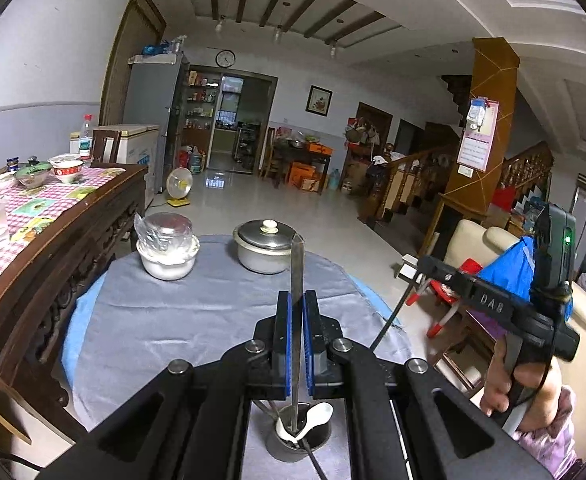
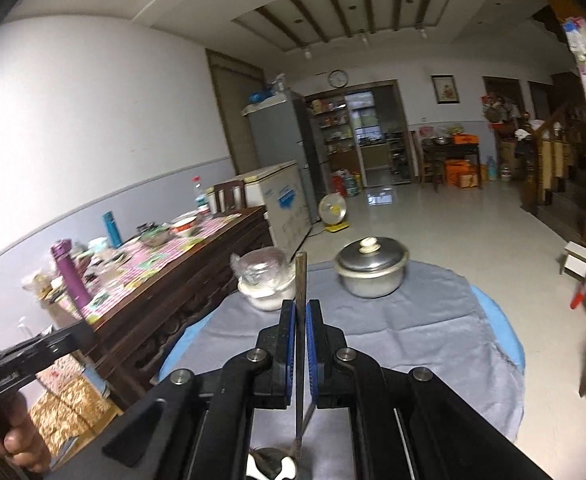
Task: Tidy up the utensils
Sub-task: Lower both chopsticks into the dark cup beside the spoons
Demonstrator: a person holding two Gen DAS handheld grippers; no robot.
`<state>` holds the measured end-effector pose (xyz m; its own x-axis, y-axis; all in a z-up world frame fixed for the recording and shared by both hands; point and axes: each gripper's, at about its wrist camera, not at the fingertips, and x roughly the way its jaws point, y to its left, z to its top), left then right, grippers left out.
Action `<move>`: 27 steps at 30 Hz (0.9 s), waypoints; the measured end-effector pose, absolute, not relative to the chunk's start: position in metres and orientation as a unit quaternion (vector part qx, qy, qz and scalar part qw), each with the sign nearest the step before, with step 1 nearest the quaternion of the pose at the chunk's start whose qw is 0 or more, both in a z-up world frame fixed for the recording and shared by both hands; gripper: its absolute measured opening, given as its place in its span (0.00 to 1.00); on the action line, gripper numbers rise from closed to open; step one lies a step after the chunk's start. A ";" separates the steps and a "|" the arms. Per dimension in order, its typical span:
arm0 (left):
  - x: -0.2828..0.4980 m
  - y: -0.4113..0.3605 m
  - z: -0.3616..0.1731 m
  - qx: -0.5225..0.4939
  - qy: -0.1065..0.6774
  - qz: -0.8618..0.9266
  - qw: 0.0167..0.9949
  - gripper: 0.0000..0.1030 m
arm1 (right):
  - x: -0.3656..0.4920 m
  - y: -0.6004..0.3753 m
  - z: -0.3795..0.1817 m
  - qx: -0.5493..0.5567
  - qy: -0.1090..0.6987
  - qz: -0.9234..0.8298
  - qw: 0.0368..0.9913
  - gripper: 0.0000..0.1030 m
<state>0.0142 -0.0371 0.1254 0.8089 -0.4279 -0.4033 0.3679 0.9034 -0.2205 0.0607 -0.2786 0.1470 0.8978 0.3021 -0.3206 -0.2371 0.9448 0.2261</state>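
My left gripper (image 1: 297, 300) is shut on a metal chopstick (image 1: 297, 264) that stands upright, its lower end inside a small metal cup (image 1: 298, 440) below the jaws. The cup holds a white spoon (image 1: 317, 416) and a dark utensil. My right gripper (image 2: 300, 308) is shut on another metal chopstick (image 2: 301, 280), upright, its lower end just above the same cup (image 2: 271, 462), where the white spoon (image 2: 269, 470) shows. The right gripper's body (image 1: 493, 304) shows at the right of the left wrist view, with a dark stick hanging from it.
A round table with a grey cloth (image 1: 197, 320) carries a lidded metal pot (image 1: 267, 246) and a covered white bowl (image 1: 167, 248) at its far side. A wooden table (image 1: 53, 216) with dishes stands to the left. A cream chair (image 1: 489, 248) is on the right.
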 end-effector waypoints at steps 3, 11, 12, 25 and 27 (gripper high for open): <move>0.015 -0.042 0.120 -0.064 0.229 -0.207 0.949 0.05 | 0.055 -0.270 0.137 0.086 0.185 0.150 0.967 0.06; 0.019 -0.052 0.104 -0.061 0.241 -0.207 0.946 0.05 | 0.054 -0.260 0.100 0.084 0.217 0.153 0.960 0.06; 0.020 -0.053 0.101 -0.060 0.244 -0.205 0.946 0.05 | 0.053 -0.261 0.098 0.086 0.218 0.153 0.960 0.06; 0.019 -0.060 0.078 -0.056 0.281 -0.200 0.937 0.05 | 0.038 -0.260 0.082 0.098 0.229 0.157 0.956 0.06; 0.019 -0.060 0.076 -0.056 0.284 -0.198 0.937 0.05 | 0.037 -0.260 0.080 0.100 0.231 0.158 0.955 0.06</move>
